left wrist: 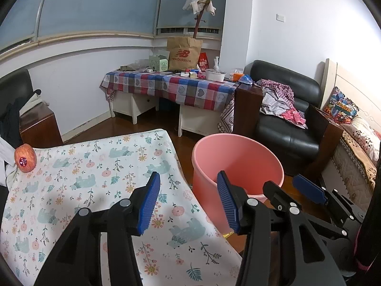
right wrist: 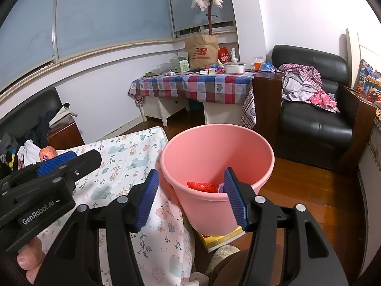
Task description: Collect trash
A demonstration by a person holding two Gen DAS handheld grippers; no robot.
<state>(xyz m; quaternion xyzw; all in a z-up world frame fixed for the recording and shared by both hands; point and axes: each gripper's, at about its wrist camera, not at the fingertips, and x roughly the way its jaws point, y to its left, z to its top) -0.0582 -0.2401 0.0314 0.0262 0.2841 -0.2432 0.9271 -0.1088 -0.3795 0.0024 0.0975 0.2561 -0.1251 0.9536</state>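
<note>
A pink bucket [left wrist: 238, 162] stands on the wood floor beside the low table; in the right wrist view the bucket [right wrist: 216, 152] holds a red wrapper [right wrist: 202, 187] and a purple scrap. My left gripper [left wrist: 188, 202] is open and empty above the table's right edge. My right gripper [right wrist: 190, 199] is open and empty, over the bucket's near rim. The right gripper also shows in the left wrist view [left wrist: 295, 190], and the left gripper in the right wrist view [right wrist: 64, 164]. A red apple [left wrist: 25, 158] sits at the table's far left corner.
The floral-cloth table [left wrist: 95, 178] is to the left. A yellow box [right wrist: 221, 237] lies on the floor under the bucket's near side. A black armchair [left wrist: 285, 119] with clothes, a checked-cloth desk [left wrist: 171, 85] with clutter, and a bed [left wrist: 357, 143] lie beyond.
</note>
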